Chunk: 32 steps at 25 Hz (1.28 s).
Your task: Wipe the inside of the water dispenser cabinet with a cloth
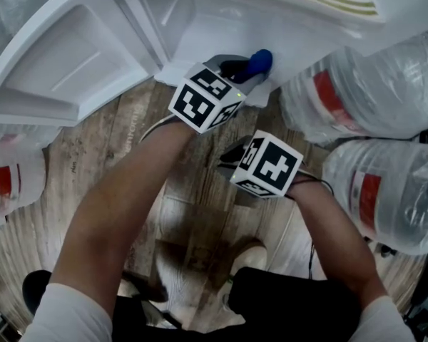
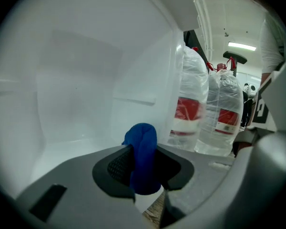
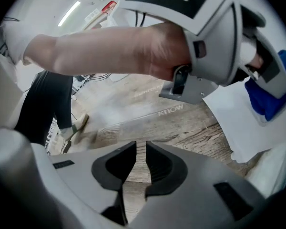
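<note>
Holding the cloth (image 2: 142,147) in the left gripper (image 2: 144,178): jaws clamped on a bunched blue wad, pads pressing both sides, and a rounded lump sticks out past the tips.

- Left gripper points into the open water dispenser cabinet (image 2: 76,80). Its view shows white inner walls ahead and to the left, with a faint ledge line on the back wall.
- Cloth sits at the mouth of the cabinet, low, near the bottom edge. Can't tell whether it touches any cabinet surface.
- Cabinet door (image 1: 64,63) is swung open to the left in the head view.
- Right gripper (image 3: 137,168): jaws slightly apart, a narrow slot between the pads, nothing in it, only wooden floor (image 1: 128,148) showing through. It hangs beside and behind the left gripper, angled down at the floor, clear of the cabinet.
- Right gripper view also catches the left hand (image 3: 167,49) on its gripper body, plus a white sheet (image 3: 243,123) on the floor at the cabinet's foot; material unclear.
- Large water bottles (image 1: 371,84) with red labels, wrapped in clear plastic, stand just right of the cabinet; another bottle (image 1: 11,177) lies at the left edge of the head view.
- Both forearms are bare, white sleeves at the shoulders.
</note>
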Tool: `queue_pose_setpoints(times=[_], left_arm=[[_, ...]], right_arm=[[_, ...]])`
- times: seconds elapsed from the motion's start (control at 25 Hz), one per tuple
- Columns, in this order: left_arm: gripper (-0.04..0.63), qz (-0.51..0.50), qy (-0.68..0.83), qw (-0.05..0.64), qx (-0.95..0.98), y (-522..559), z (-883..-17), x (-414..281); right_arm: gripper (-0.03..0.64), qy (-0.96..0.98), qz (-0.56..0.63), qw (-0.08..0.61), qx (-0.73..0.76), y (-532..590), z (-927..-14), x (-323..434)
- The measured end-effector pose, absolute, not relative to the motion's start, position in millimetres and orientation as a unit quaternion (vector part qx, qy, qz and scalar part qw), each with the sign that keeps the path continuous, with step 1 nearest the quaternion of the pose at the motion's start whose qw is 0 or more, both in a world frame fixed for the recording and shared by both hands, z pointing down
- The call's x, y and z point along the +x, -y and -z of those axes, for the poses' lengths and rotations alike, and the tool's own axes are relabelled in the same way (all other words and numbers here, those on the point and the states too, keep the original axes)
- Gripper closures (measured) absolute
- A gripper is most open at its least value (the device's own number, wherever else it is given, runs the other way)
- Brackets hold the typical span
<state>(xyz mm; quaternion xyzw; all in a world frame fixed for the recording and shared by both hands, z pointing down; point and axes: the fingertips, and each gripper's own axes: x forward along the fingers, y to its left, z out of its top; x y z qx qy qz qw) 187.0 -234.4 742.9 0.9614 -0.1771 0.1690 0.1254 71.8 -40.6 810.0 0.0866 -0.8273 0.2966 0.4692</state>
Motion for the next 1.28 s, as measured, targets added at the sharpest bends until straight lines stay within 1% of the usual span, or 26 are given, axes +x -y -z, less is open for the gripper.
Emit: queue_pose_setpoints(times=[0.24,0.44,0.76,0.96,1.28], left_arm=[[0.497,-0.122,0.241,0.11,0.956,272,-700,168],[0.497,-0.084,0.303,0.094,0.945,315,-659,173],[0.497,-0.054,0.352,0.064,0.932,352,-622,197],[0.497,-0.079,0.362,0.069,0.926,354,-647,207],[0.499,-0.155,0.382,0.132,0.901,357,-722,188]], right_arm=[[0.572,0.827,-0.294,0.472,0.079,41,-807,67],[0.615,0.826,-0.289,0.479,0.071,39,-804,65],[0.615,0.821,-0.294,0.485,0.066,27,-810,81],[0.615,0.815,-0.302,0.49,0.069,25,-810,91],[0.615,0.817,-0.303,0.486,0.071,23,-810,93]])
